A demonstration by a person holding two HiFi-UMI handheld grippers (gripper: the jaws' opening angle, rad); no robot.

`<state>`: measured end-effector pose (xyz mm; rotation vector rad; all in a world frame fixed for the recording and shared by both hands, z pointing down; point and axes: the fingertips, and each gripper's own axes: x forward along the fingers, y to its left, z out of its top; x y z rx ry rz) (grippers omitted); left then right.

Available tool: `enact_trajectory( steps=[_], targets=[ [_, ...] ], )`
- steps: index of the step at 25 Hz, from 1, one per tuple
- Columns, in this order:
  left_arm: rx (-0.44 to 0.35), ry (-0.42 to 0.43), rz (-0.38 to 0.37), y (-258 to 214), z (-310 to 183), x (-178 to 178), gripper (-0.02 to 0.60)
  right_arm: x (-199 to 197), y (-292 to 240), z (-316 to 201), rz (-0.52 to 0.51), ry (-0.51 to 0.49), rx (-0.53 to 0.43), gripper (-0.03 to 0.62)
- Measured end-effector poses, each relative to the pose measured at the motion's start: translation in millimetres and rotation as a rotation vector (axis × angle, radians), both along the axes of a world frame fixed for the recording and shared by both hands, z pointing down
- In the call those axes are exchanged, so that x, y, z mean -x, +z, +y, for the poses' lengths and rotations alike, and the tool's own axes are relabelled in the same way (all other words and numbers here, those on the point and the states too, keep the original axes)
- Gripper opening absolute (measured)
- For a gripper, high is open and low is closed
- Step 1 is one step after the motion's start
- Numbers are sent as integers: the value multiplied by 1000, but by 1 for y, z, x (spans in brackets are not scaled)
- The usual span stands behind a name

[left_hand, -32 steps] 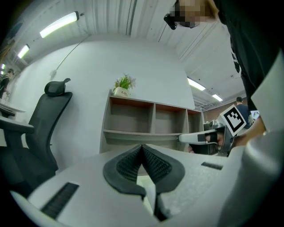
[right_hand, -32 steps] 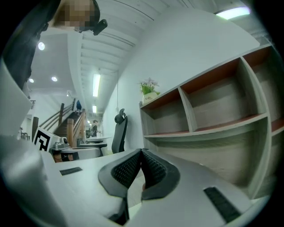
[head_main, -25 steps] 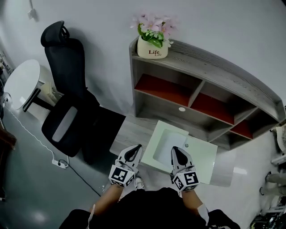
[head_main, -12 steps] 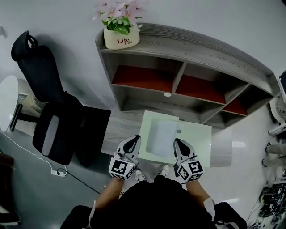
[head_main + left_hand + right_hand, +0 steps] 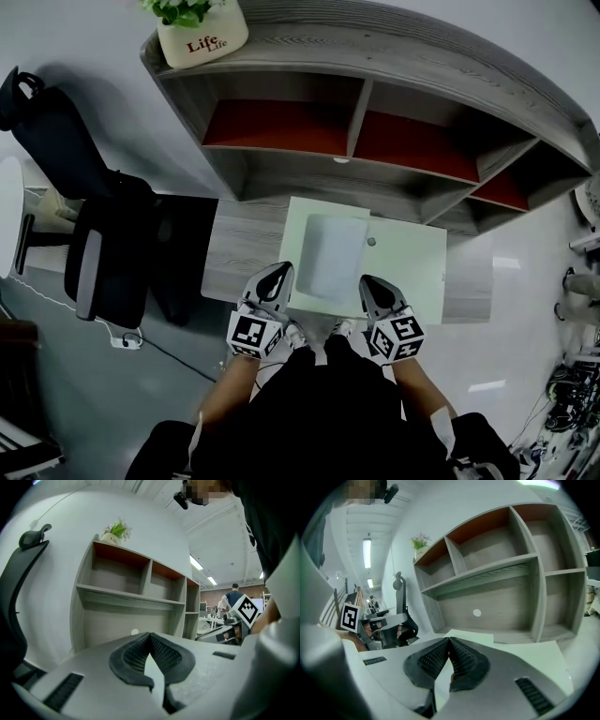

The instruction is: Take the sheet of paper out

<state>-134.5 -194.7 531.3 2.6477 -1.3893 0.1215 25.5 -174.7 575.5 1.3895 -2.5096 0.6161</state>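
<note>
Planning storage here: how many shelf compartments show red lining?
3: the left compartment, the middle compartment, and the small right compartment at the far right. None appears hidden.

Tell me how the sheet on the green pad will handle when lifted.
The sheet looks thin and lies flat, so it will probably droop if lifted by an edge. Flush on the smooth green pad, it likely slides rather than catching.

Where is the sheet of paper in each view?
Head view: sheet of paper, centre, on the green mat.
Left gripper view: not seen; the left gripper fills the lower frame.
Right gripper view: sheet of paper just past the jaw tips.
Shared landmark: white round cap on the shelf unit's back panel.
</note>
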Motion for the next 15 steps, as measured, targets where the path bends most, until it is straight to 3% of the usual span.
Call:
enact_trajectory(
  steps=[11,15],
  targets=[
    [55,-9,-39,26,-7,-8,6,-15,70,-9,-32,26,224,25],
    [72,-11,-46,33,-10,-10,6,-16,89,-12,-79,21,313,89]
  ],
)
